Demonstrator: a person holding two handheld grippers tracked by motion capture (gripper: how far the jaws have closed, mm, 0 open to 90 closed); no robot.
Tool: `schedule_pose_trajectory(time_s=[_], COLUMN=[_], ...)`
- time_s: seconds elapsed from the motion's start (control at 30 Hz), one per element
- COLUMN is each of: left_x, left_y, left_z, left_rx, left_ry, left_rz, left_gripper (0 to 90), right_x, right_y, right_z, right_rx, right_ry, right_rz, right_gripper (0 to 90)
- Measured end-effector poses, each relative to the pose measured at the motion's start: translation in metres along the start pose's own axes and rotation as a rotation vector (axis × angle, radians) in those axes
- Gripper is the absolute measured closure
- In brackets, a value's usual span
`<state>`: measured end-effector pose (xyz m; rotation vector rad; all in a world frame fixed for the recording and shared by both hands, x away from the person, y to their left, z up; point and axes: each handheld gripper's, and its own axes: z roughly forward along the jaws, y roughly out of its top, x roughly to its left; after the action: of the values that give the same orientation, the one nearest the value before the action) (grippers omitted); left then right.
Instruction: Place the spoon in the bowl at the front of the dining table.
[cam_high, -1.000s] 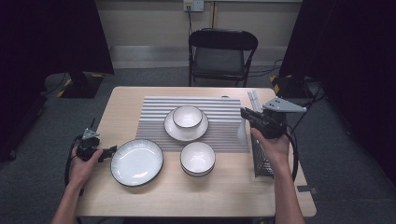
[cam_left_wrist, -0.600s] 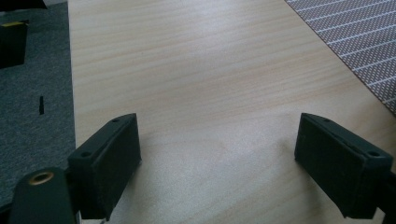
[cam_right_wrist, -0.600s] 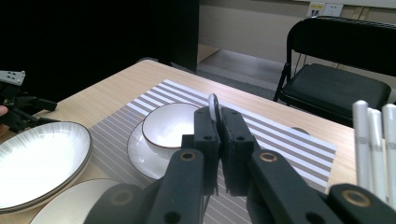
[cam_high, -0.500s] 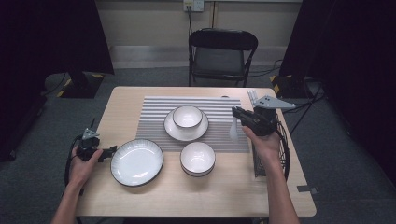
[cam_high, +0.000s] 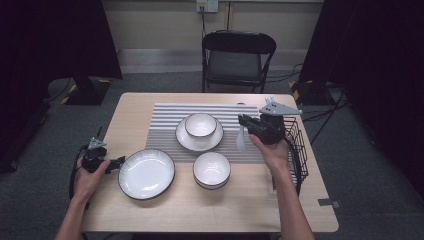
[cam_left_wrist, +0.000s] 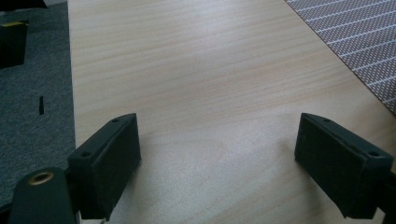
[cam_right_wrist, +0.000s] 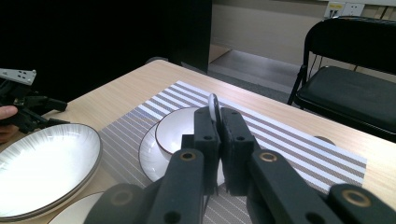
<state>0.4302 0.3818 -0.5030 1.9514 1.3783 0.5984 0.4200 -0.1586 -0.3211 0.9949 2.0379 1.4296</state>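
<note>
The right gripper (cam_high: 246, 122) is clamped tight on a white spoon (cam_high: 241, 140), pinching it near one end so the rest hangs down over the striped mat (cam_high: 160, 127). In the right gripper view you can see a sliver of the spoon (cam_right_wrist: 214, 106) poking up between the closed jaws. It hovers just to the right of the small bowl (cam_high: 201, 125) sitting on a saucer (cam_high: 182, 138), with the wire basket (cam_high: 297, 150) right behind the hand. The left gripper (cam_high: 116, 162) sits at the table's (cam_high: 150, 210) left edge, jaws spread wide with only bare wood between them, next to the big plate (cam_high: 146, 173). Another bowl (cam_high: 212, 169) sits in front of the mat.
</note>
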Motion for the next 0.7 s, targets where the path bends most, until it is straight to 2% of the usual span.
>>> schedule_pose_trajectory(time_s=[0.47,0.7], left_x=[0.000,0.000], left_y=[0.000,0.000], left_z=[0.000,0.000], left_rx=[0.000,0.000], left_ry=[-0.001,-0.001], left_rz=[-0.001,-0.001], left_gripper=[13.7,13.7], right_x=[0.008,0.012], right_y=[0.005,0.013], right_z=[0.020,0.026], right_rx=[0.021,0.003], right_ry=[0.030,0.053], right_rz=[-0.001,-0.009], right_gripper=[86.4,86.4])
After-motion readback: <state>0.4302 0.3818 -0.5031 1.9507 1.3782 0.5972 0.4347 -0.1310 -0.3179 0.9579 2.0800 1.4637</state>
